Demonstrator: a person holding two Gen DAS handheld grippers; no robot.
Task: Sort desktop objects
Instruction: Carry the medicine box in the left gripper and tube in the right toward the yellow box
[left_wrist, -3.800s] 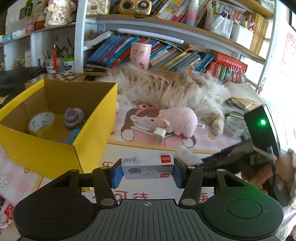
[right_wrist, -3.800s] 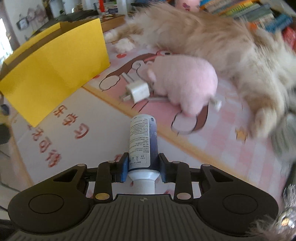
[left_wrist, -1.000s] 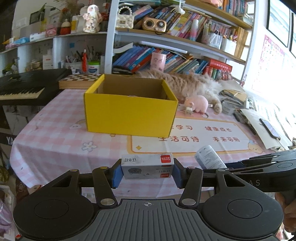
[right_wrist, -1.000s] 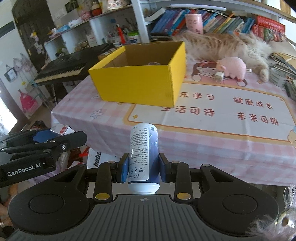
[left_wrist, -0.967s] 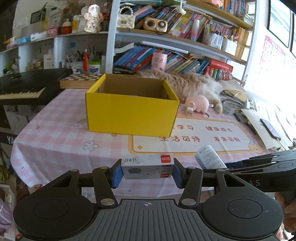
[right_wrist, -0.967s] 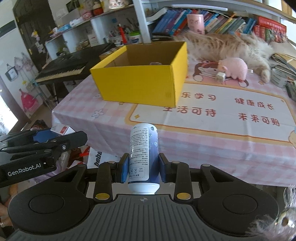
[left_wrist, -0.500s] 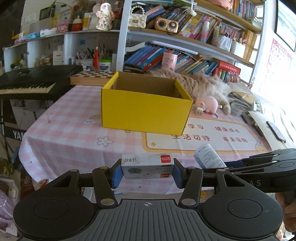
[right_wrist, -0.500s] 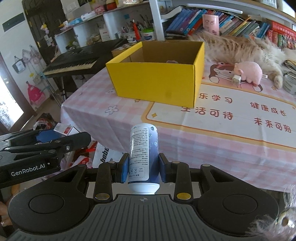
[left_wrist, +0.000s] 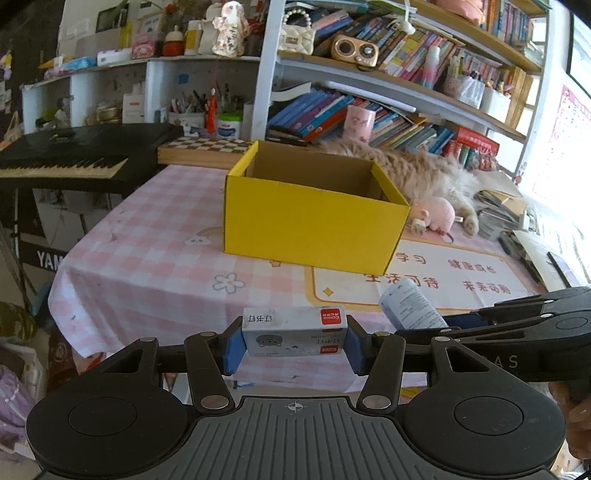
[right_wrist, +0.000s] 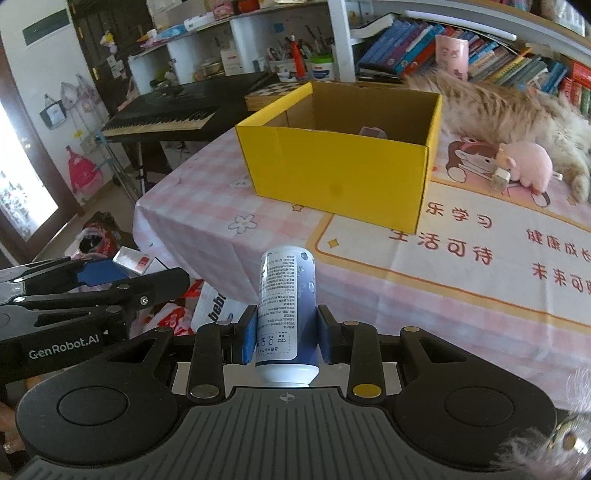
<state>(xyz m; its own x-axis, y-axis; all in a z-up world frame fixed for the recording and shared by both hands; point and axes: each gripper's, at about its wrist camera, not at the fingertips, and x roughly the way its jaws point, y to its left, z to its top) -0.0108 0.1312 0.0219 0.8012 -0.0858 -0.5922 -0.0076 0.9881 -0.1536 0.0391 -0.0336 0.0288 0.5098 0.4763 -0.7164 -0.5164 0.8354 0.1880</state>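
Observation:
My left gripper is shut on a small white staple box with a red label, held off the table's near edge. My right gripper is shut on a blue and white bottle, also held off the near edge. The bottle shows at the right of the left wrist view. An open yellow cardboard box stands on the pink checked tablecloth; in the right wrist view a small item lies inside it. A pink plush pig and a white charger plug lie right of the box.
A fluffy cat lies behind the box along the bookshelf. A black keyboard stands at the left. A learning mat covers the table's right part. Papers and a phone lie at the far right. Bags sit on the floor.
Both grippers, still holding their objects, have swung a little so the yellow box sits further right and nearer in view. Earlier still, they pulled back from close over the table.

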